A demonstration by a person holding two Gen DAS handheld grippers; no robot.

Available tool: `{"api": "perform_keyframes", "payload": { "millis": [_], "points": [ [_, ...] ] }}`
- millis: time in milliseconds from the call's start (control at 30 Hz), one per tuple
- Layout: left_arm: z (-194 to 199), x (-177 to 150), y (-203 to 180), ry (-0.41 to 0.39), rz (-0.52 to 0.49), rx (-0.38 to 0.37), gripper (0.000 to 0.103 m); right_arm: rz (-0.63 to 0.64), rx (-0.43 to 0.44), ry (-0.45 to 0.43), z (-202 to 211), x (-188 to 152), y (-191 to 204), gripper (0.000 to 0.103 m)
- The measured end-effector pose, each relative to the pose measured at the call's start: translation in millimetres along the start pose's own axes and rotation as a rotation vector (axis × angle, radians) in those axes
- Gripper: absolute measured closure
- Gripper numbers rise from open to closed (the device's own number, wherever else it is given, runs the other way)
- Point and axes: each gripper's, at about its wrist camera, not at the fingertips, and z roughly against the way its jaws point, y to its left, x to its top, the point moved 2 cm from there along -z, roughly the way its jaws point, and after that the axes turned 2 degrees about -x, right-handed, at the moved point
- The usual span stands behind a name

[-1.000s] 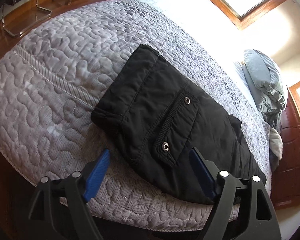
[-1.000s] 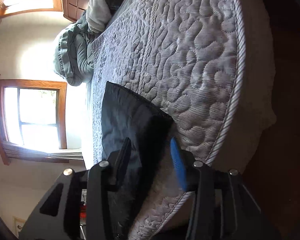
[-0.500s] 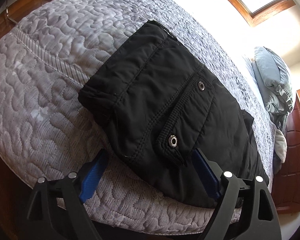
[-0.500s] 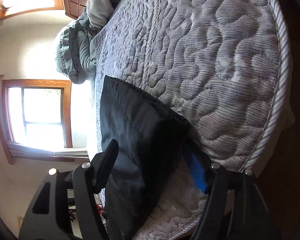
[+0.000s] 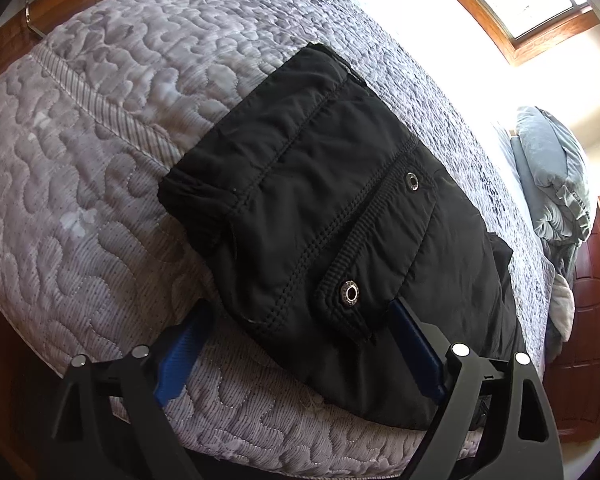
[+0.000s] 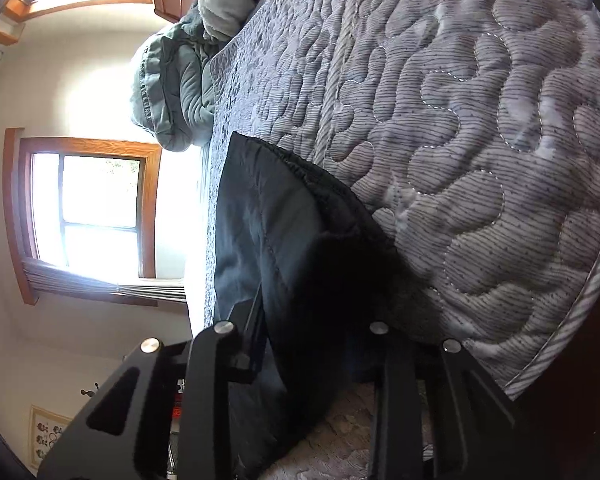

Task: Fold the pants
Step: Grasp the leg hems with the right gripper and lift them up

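Black pants [image 5: 320, 200] lie folded on the grey quilted bed [image 5: 100, 200], a snap pocket facing up. My left gripper [image 5: 300, 344] hangs over their near edge. Its jaws are opening, a blue pad [image 5: 184, 348] stands on either side of the fabric, and neither pad touches it. In the right wrist view the picture is rolled sideways. There my right gripper [image 6: 312, 312] is closing on a bunched edge of the pants [image 6: 268, 220]. Black cloth fills the gap and hides the right pad.
Grey-green bedding [image 5: 556, 168] and a dark wooden headboard [image 5: 592, 320] are at the far end of the bed. A bright window [image 6: 96, 208] is on the wall beyond. The bed's corded edge [image 6: 580, 300] drops to dark wooden floor [image 5: 4, 52].
The left gripper has come down closer to the pants, with its pads spread a little wider. The right gripper's jaws widened, pushed forward over the pants' edge, then drew together on the cloth.
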Motion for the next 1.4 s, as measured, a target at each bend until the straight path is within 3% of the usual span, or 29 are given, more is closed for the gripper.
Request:
{"api": "perform_keyframes", "payload": {
  "millis": [200, 567, 900, 1400],
  "points": [
    [3, 2, 8, -0.017, 0.016, -0.013, 0.013, 0.076, -0.048, -0.008, 9, 0, 31, 0.087],
    [17, -9, 10, -0.112, -0.012, 0.024, 0.013, 0.326, -0.143, -0.039, 23, -18, 126, 0.089],
    [30, -20, 16, -0.226, -0.022, 0.027, 0.013, 0.571, -0.214, -0.076, 29, -55, 205, 0.089],
    [40, -27, 30, -0.288, 0.026, -0.039, 0.013, 0.872, -0.303, -0.1, 12, -130, 291, 0.089]
  ]
}}
